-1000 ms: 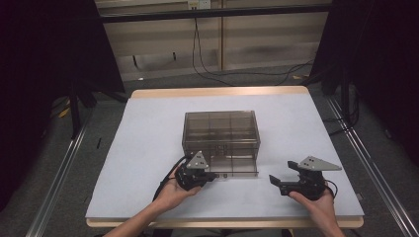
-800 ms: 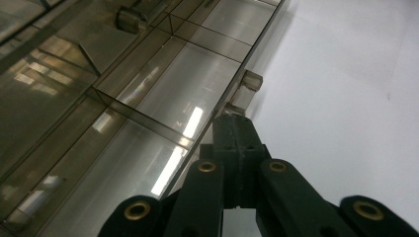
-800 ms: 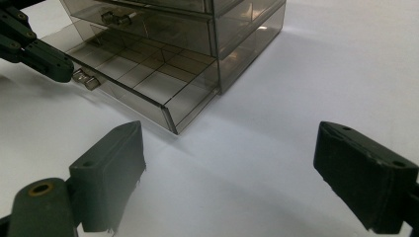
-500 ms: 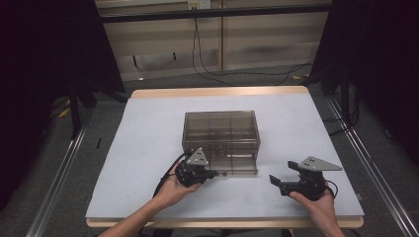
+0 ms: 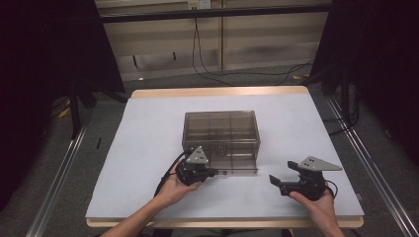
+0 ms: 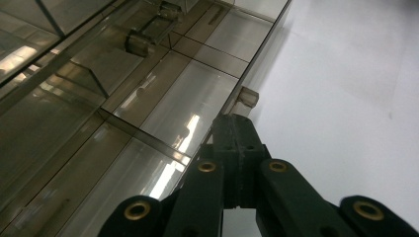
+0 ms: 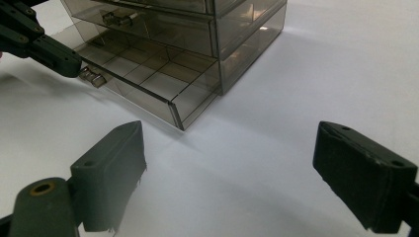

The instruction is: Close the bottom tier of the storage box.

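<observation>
Nearest me, my right gripper (image 5: pixel 275 180) rests on the white table (image 5: pixel 316 128) with its jaws spread wide and nothing between them. My left gripper (image 6: pixel 236 129) has its jaws pressed together at the bottom drawer's front edge, beside the small handle (image 6: pixel 245 97); whether they pinch the lip I can't tell. If they ride on the edge alone, a pull could slip off or drag the whole smoky drawer box (image 5: pixel 221 129). The right gripper view shows the bottom drawer (image 7: pixel 148 79) standing partly out; the high view barely hints at it.

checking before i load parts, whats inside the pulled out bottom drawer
The bottom drawer shows bare divided compartments, nothing in them. Its back part is still under the cabinet, seen only dimly through smoked plastic.
</observation>
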A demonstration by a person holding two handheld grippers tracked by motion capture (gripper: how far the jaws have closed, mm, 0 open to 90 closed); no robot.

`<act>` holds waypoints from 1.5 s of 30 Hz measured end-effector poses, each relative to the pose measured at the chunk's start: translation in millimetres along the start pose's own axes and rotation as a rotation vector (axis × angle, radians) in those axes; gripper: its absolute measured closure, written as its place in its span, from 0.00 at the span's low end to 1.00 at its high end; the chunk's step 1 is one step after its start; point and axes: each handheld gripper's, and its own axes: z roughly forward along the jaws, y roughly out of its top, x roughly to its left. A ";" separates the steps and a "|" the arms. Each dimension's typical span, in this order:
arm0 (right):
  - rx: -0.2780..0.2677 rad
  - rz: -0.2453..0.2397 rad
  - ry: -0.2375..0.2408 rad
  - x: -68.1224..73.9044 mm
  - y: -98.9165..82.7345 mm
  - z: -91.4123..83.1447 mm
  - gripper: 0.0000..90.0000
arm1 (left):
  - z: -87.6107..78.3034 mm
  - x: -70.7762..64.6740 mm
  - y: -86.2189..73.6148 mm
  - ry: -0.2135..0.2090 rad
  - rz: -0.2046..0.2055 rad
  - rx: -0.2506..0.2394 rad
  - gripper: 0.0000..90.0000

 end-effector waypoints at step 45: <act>0.000 -0.016 0.032 4.7 0.4 -1.3 0.18 | 2.1 3.6 2.6 0.030 -0.025 -0.001 1.00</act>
